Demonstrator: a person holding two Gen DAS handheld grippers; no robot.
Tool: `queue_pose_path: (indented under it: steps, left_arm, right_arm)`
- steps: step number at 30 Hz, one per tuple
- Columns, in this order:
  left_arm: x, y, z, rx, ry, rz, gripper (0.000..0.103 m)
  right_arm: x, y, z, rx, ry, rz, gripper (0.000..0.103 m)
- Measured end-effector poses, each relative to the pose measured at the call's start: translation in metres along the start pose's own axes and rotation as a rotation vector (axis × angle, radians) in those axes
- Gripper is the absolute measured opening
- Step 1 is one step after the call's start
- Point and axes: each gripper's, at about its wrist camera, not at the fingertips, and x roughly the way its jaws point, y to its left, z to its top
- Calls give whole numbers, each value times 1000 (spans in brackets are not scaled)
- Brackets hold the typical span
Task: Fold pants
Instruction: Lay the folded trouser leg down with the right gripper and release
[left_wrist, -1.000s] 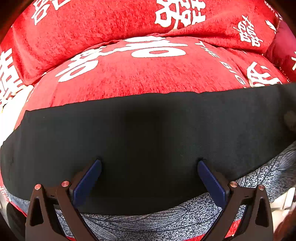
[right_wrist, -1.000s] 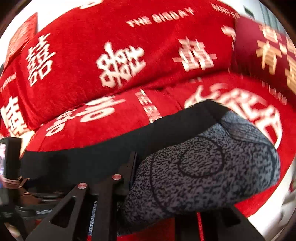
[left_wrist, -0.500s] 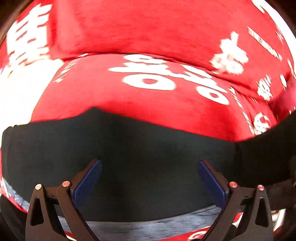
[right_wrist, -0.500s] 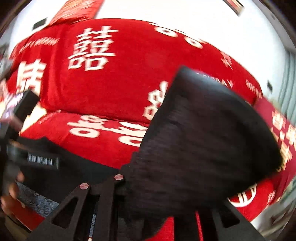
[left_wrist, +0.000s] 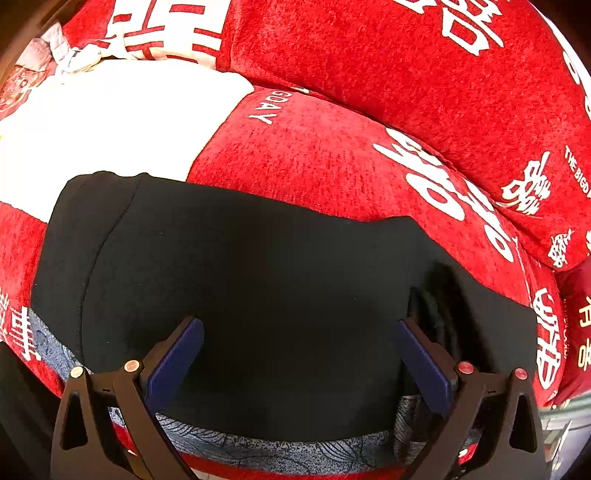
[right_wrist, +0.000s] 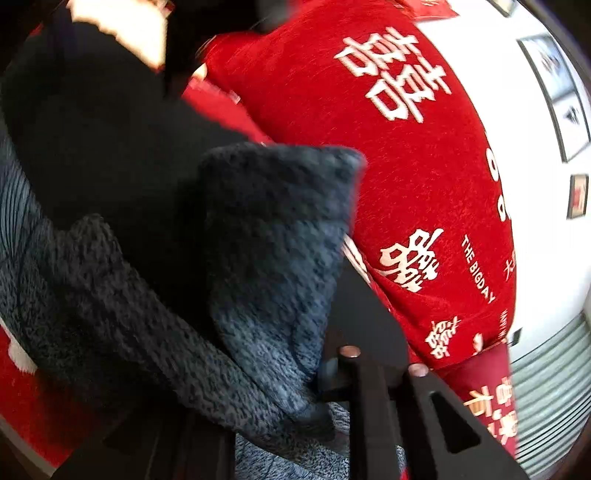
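The pants (left_wrist: 258, 295) lie black side up across a red sofa seat, with a grey speckled lining showing along their near edge (left_wrist: 266, 452). My left gripper (left_wrist: 297, 326) hovers open over the black cloth, and nothing sits between its blue pads (left_wrist: 177, 354). In the right wrist view a bunched fold of the pants (right_wrist: 266, 240), fuzzy grey lining outward, drapes over my right gripper (right_wrist: 266, 350). Its jaws are opening with the cloth still between them. The cloth hides its left finger; the right finger (right_wrist: 365, 310) shows.
A red sofa cover with white characters (left_wrist: 332, 155) spans the seat and back cushions (right_wrist: 424, 184). A white patch (left_wrist: 110, 122) lies on the seat at the far left. A white wall with framed pictures (right_wrist: 554, 92) is at the right.
The left gripper has slid sideways along the pants to their end near the white patch. The right gripper has rolled and swung its held fold across, over the black cloth.
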Motion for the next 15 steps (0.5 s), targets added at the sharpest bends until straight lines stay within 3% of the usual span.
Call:
queue_pose_path:
  steps: [2, 3, 4, 7, 9, 12, 14, 15]
  left_arm:
    - [-3, -4, 1, 5, 0, -24, 103]
    - [-7, -7, 1, 16, -5, -39, 103]
    - [-10, -11, 2, 27, -12, -49, 103]
    - [-22, -32, 1, 85, -30, -77, 103]
    - [-29, -49, -3, 141, -32, -77, 103]
    - [-30, -85, -18, 260, -18, -86, 103]
    - [-21, -104, -29, 330, 6, -38, 103]
    - [-14, -109, -35, 356, 18, -8, 103]
  right_arm:
    - [-17, -7, -1, -15, -24, 34, 52]
    - [-28, -13, -3, -6, -41, 53, 71]
    - [-41, -21, -6, 13, -63, 83, 81]
    - [-72, -71, -23, 175, -96, 296, 81]
    - [-69, -118, -42, 374, -95, 443, 82]
    - [-31, -165, -73, 608, -16, 525, 83]
    - [-3, -177, -93, 719, 47, 577, 83]
    - [13, -179, -104, 780, 81, 643, 83]
